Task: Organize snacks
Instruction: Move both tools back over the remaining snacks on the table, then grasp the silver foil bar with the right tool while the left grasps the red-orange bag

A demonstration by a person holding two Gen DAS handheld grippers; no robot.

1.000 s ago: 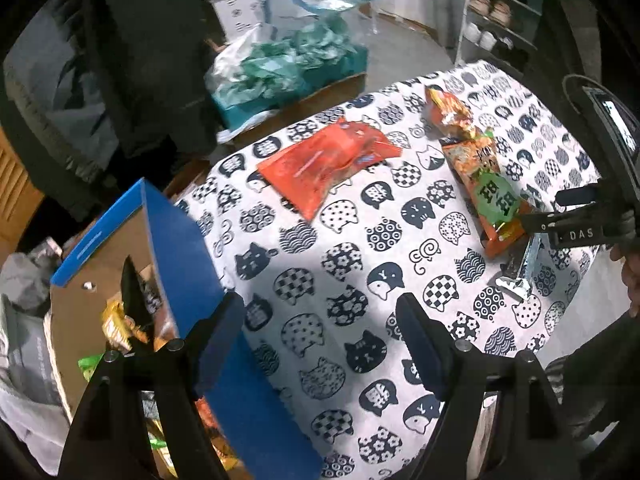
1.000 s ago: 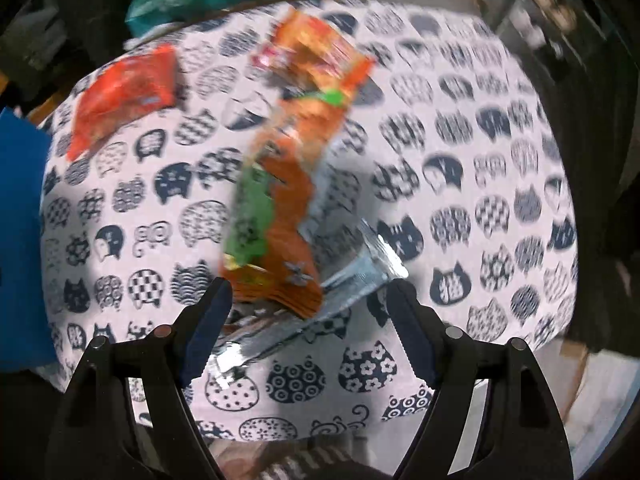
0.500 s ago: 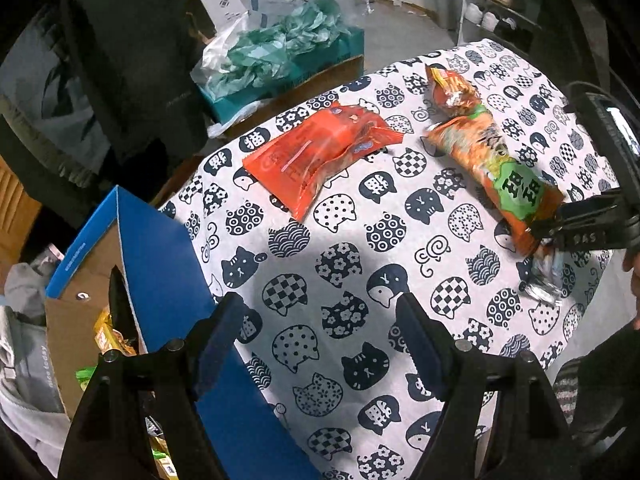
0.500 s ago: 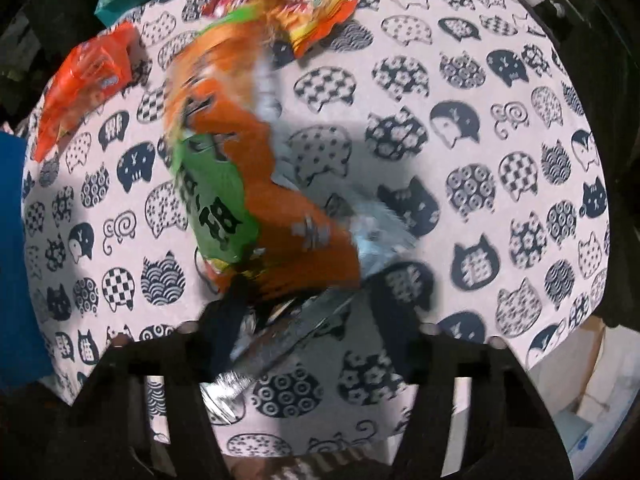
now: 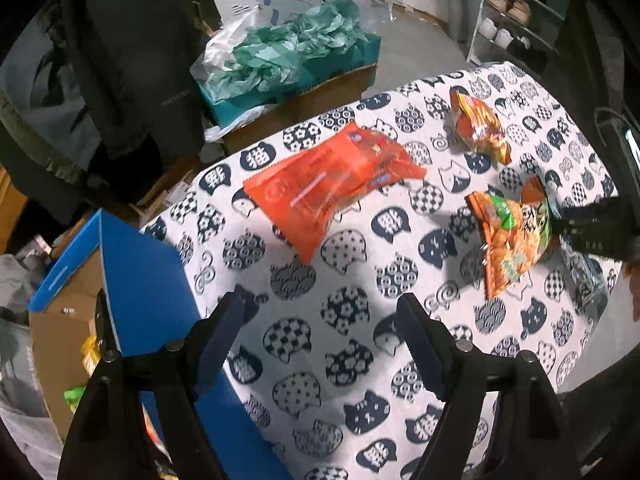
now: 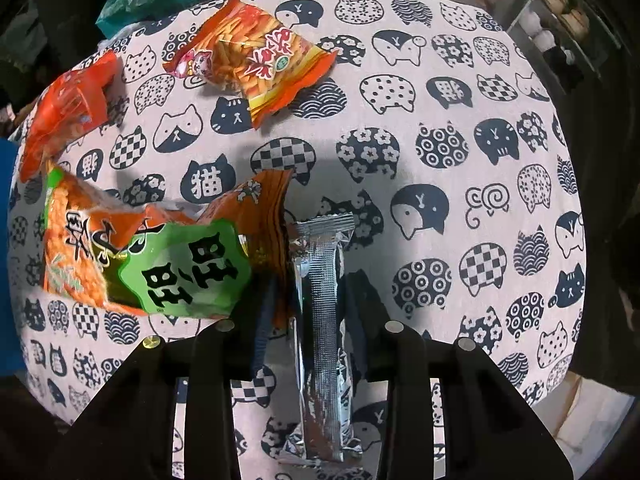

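A: Left wrist view? 
B: Left gripper (image 5: 320, 332) jaws apart, empty, over tablecloth (image 5: 360, 280); red packet (image 5: 332, 188) at 12 o'clock.

A: Right wrist view? 
B: Right gripper (image 6: 308, 292) jaws closing, clamping orange-green snack bag (image 6: 160, 256) (silver packet (image 6: 320, 320) beside it).

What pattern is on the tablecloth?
Navy cat-head shapes on white, filled with checks, flowers, waves and circles, on the tablecloth. Clearest in the right wrist view.
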